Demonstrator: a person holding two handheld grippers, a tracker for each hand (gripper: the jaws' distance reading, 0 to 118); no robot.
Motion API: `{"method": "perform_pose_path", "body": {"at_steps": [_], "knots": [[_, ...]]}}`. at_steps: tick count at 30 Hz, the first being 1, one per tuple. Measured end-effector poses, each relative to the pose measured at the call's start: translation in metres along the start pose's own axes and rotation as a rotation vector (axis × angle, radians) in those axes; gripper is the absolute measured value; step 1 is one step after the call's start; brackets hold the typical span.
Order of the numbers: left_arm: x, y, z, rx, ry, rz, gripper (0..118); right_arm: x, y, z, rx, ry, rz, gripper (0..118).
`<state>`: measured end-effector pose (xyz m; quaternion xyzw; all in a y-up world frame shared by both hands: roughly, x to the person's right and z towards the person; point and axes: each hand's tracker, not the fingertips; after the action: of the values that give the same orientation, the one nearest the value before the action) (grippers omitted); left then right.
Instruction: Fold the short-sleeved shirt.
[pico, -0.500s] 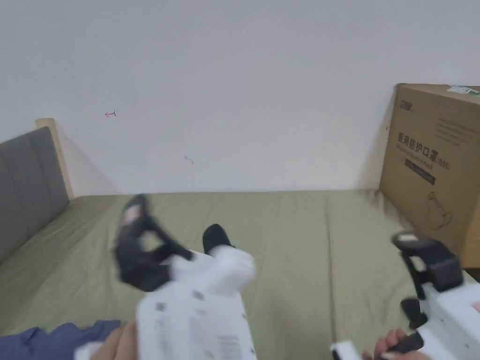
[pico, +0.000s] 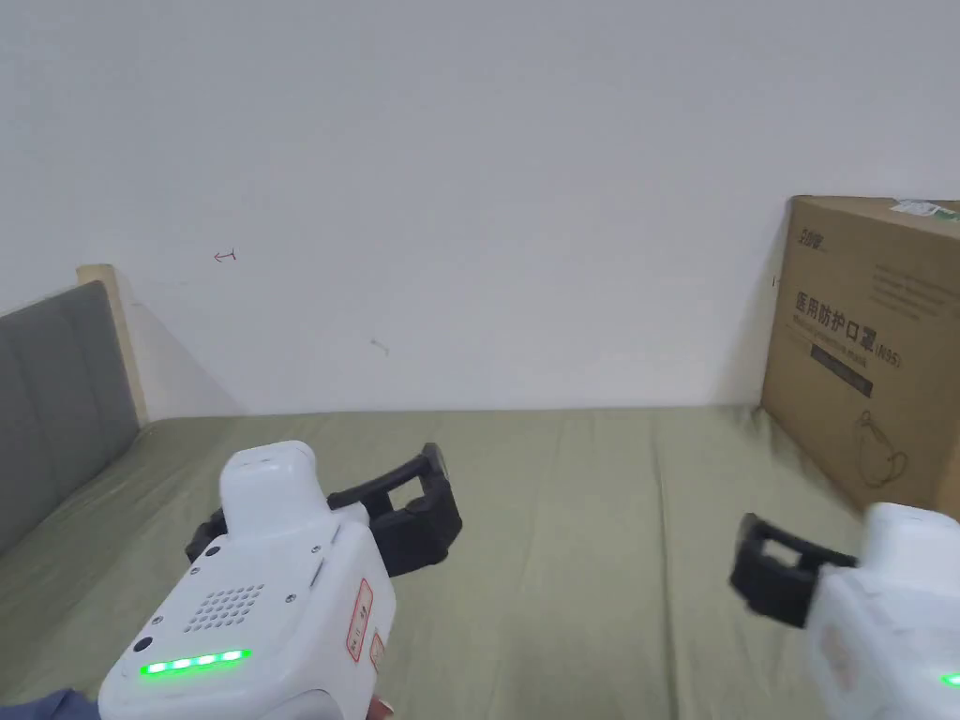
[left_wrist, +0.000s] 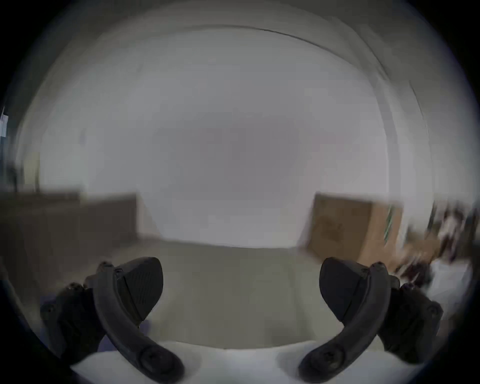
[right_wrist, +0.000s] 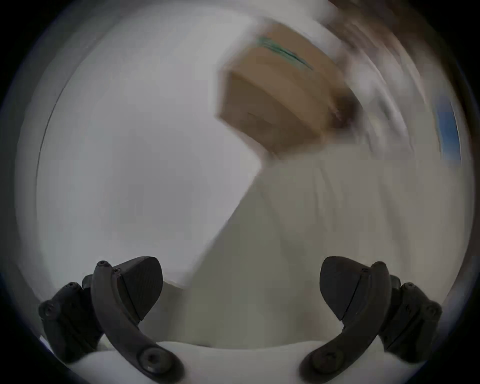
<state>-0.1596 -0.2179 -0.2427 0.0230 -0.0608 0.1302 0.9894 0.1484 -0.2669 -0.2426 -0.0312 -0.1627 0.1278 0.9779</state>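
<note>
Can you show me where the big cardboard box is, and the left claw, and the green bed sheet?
cardboard box (pico: 867, 356): head view, front face.
left claw (left_wrist: 241, 291): left gripper view, between its tips.
green bed sheet (pico: 600, 506): head view, bare middle.

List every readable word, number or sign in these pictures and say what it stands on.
"医用防护口罩 (N95)": large print on the side of the cardboard box.
Corner logo, dark strip and fine print on the same box: too blurred to read.
Sticker on the box's top: too small to read.
Red stickers on the left gripper: too small to read.
Red mark on the wall: an arrow-like scrawl, no letters.
</note>
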Motion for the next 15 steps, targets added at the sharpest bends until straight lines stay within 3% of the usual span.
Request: {"method": "perform_pose_path", "body": {"at_steps": [1,2,5,7,10,15], "knots": [[-0.001,-0.006,-0.003,0.012,0.023,-0.045,118,-0.021,-0.01,0.013,0.14,-0.047,0.213,118],[0.001,-0.007,-0.003,0.022,0.039,-0.096,118,-0.027,-0.014,0.02,0.179,-0.03,0.246,118],[0.011,-0.018,0.002,0.044,0.08,-0.224,118,-0.017,-0.011,0.029,0.09,0.256,-0.071,118],[0.013,-0.021,0.003,0.061,0.106,-0.266,118,-0.019,-0.01,0.033,0.082,0.193,-0.082,118],[0.016,-0.026,0.007,0.073,0.125,-0.308,118,-0.016,-0.003,0.034,0.101,0.241,-0.12,118],[0.015,-0.027,0.011,0.086,0.151,-0.321,118,-0.013,0.016,0.037,0.129,0.23,-0.137,118]]}}
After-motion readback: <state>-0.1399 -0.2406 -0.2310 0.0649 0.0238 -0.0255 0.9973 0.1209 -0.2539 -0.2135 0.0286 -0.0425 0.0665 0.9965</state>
